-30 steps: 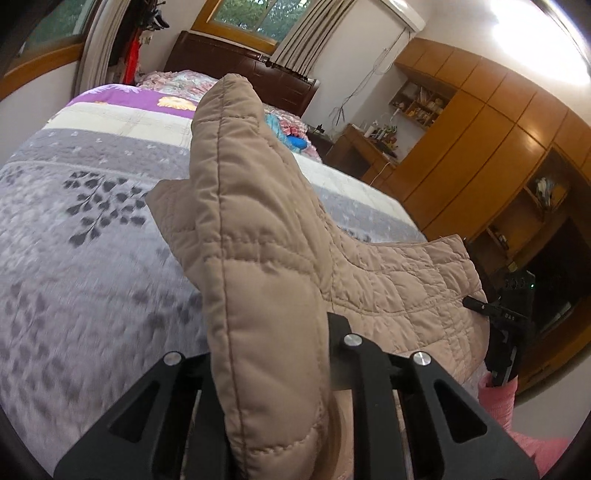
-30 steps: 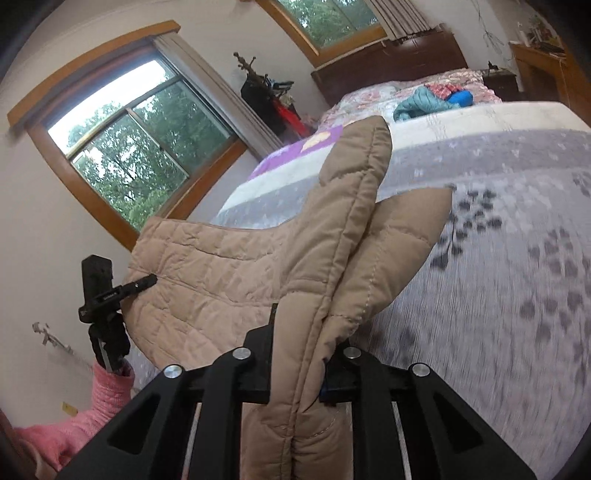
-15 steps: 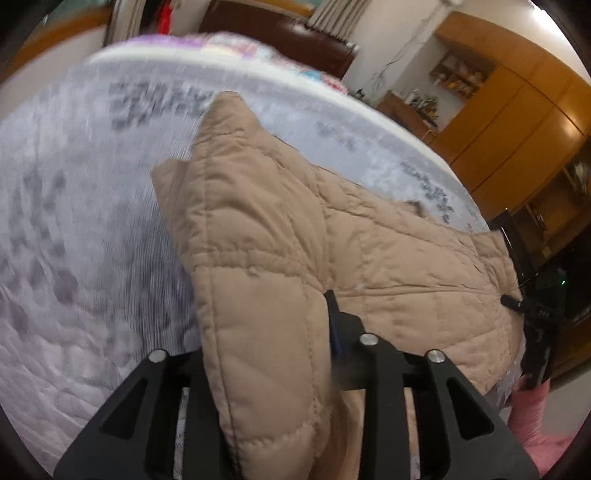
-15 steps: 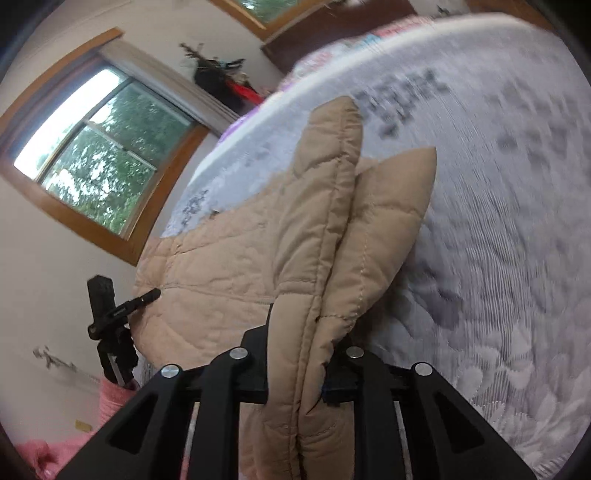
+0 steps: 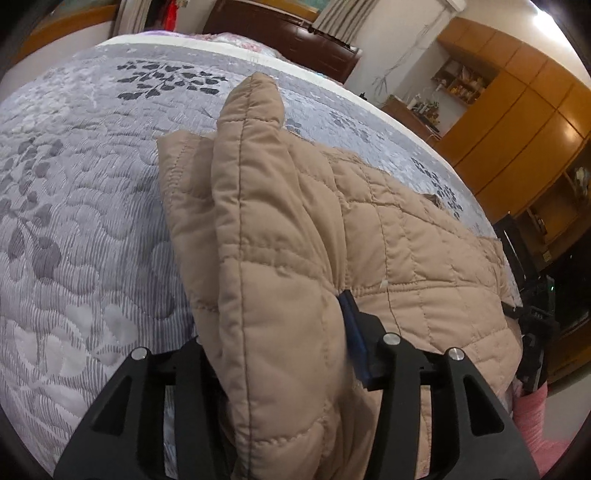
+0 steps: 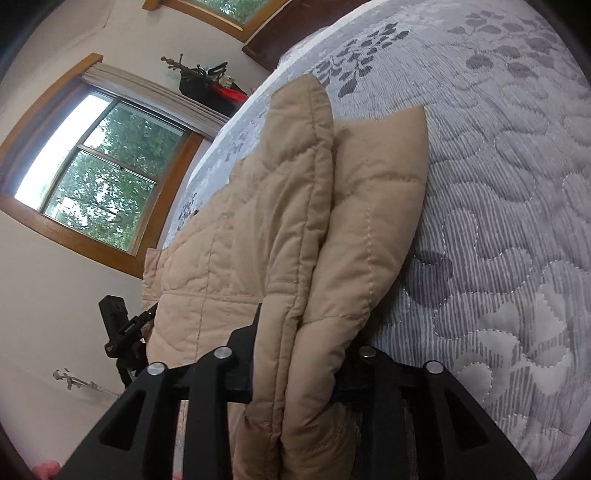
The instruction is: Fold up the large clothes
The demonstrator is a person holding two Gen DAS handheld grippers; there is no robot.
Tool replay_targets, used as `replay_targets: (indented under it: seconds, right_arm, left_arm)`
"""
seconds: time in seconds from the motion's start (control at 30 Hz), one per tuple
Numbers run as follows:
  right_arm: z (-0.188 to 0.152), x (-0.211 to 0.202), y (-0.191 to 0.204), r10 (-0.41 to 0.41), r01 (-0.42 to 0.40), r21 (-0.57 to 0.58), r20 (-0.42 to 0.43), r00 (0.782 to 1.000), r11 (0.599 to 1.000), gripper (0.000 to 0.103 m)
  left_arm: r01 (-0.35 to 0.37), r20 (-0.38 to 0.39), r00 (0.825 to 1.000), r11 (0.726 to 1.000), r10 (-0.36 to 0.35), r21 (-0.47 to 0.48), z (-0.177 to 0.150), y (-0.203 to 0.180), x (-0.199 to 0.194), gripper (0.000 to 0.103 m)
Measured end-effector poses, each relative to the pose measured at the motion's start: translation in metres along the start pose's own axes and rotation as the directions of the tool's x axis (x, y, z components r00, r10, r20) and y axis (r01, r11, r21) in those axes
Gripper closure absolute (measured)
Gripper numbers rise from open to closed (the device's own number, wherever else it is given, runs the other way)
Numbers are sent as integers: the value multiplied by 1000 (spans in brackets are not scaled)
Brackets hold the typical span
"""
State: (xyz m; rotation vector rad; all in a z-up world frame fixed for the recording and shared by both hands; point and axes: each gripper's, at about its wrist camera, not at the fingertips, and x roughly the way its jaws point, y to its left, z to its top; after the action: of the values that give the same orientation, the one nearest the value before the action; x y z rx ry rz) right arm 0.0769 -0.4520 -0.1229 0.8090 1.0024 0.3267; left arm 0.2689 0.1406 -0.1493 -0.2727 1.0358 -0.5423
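A tan quilted jacket (image 5: pixel 388 243) lies across the near edge of a grey leaf-patterned bedspread (image 5: pixel 81 206). My left gripper (image 5: pixel 280 332) is shut on a doubled fold of the jacket, which stands up between its fingers. My right gripper (image 6: pixel 299 354) is shut on another doubled fold of the jacket (image 6: pixel 258 236). The rest of the jacket spreads flat on the bedspread (image 6: pixel 517 221) between the two grippers. The right gripper shows at the far right of the left wrist view (image 5: pixel 535 332); the left gripper shows at the lower left of the right wrist view (image 6: pixel 122 332).
A dark wooden headboard (image 5: pixel 280 33) is at the far end of the bed. Orange wooden cabinets (image 5: pixel 517 122) and a cluttered desk stand to the right. A window (image 6: pixel 99 177) is on the wall to the left. A pink sleeve (image 5: pixel 535 424) shows behind the right gripper.
Both grippers have come down and forward toward the bed with the jacket folds held. The jacket now lies lower and flatter on the bedspread.
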Motion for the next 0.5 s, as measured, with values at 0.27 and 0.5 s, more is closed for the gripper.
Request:
replay_targets:
  seconds: [0.27,0.5]
  right_arm:
    - [-17,-54,40,-284,296,-118,109,953,948,57]
    - [-45,-72,107,-380,420,-261,193,905,869,57]
  left_arm:
    - [-173,120,977,984,178,-48,0,0,-69,47]
    - [-272,204,943,962,263,17,-11,-49,-110,47]
